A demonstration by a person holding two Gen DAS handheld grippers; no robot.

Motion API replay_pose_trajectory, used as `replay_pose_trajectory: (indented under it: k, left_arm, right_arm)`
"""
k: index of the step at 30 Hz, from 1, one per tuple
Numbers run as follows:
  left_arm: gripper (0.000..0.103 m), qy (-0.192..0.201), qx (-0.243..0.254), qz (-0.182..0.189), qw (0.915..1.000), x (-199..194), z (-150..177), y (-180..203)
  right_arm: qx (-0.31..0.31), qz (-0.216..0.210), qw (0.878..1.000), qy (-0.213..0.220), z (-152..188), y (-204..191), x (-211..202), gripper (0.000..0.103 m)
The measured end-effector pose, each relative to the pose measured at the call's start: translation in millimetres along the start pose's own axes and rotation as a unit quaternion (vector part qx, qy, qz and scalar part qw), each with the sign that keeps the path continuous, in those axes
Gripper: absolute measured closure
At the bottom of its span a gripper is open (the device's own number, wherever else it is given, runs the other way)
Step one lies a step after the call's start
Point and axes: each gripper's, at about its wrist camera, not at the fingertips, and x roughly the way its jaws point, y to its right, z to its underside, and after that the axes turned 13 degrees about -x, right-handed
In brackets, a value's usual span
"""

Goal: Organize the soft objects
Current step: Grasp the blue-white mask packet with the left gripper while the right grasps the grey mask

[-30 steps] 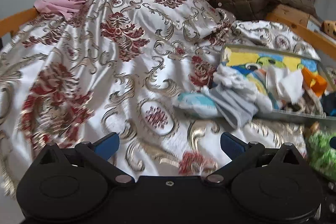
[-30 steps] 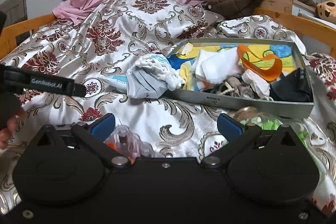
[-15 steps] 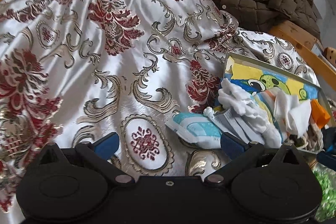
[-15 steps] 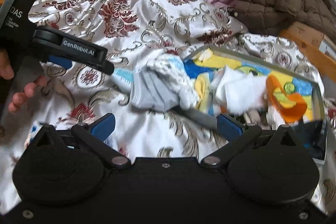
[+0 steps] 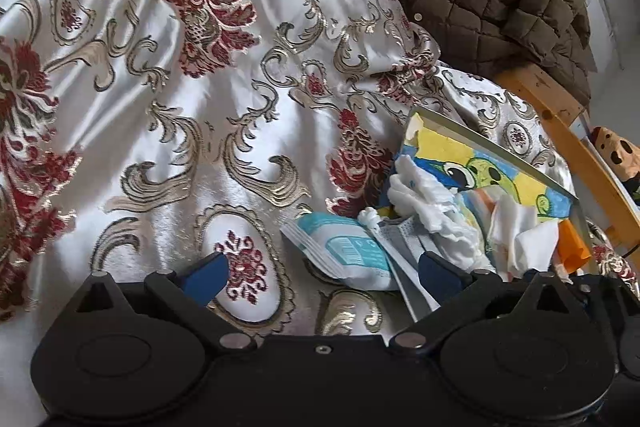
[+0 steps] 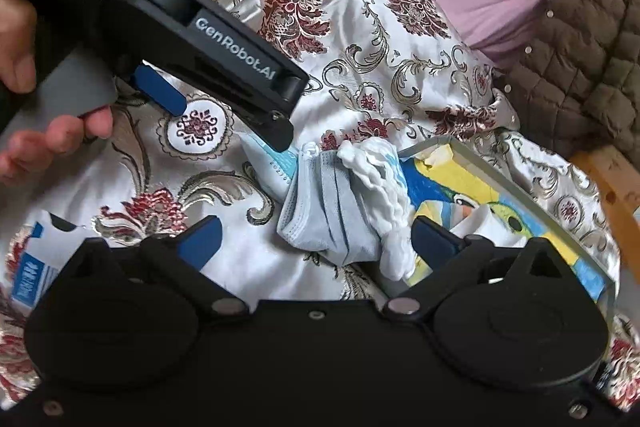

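Right claw point(image 6: 316, 241) wide, closing, around grey mask point(image 6: 328, 211) without touching; mask lying on bed cover point(image 6: 360, 27), against corner of grey tray point(image 6: 516, 187). Left claw point(image 5: 320, 271) wide, empty, above blue packet point(image 5: 348, 251) beside tray

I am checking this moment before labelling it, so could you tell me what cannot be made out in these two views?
- Tray front half: left wrist view, hidden behind the left gripper body.
- Packet under the grey mask: right wrist view, mostly covered, print unreadable.
- Blue-and-white pack: right wrist view, cut by the edge.
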Motion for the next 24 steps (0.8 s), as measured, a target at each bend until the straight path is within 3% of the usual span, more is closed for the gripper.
replay_pose_trajectory:
  k: [5, 9, 15, 19, 24]
  left_arm:
    - [0.012, 0.001, -0.003, 0.012, 0.9999, 1.3, -0.3, 1.4]
    - [0.019, -0.002, -0.005, 0.010, 0.9999, 4.0, -0.8, 2.5]
    - [0.039, -0.014, -0.002, 0.012, 0.9998, 9.8, -0.8, 4.1]
    - [0.053, -0.019, -0.027, 0.014, 0.9993, 12.0, -2.8, -2.5]
    - [0.060, -0.027, -0.032, 0.020, 0.9989, 15.2, -2.8, -4.8]
  right_arm:
    - [0.011, 0.012, 1.000, -0.016, 2.4, 1.0, 7.9, 0.027]
    - [0.006, 0.014, 0.999, -0.030, 4.3, 0.3, 16.6, 0.033]
    - [-0.007, 0.006, 0.999, -0.042, -1.8, -1.0, 34.8, 0.057]
    - [-0.017, 0.002, 0.999, -0.040, -3.0, -3.9, 38.0, 0.080]
    - [-0.026, 0.002, 0.999, -0.038, -2.4, -8.5, 39.2, 0.090]
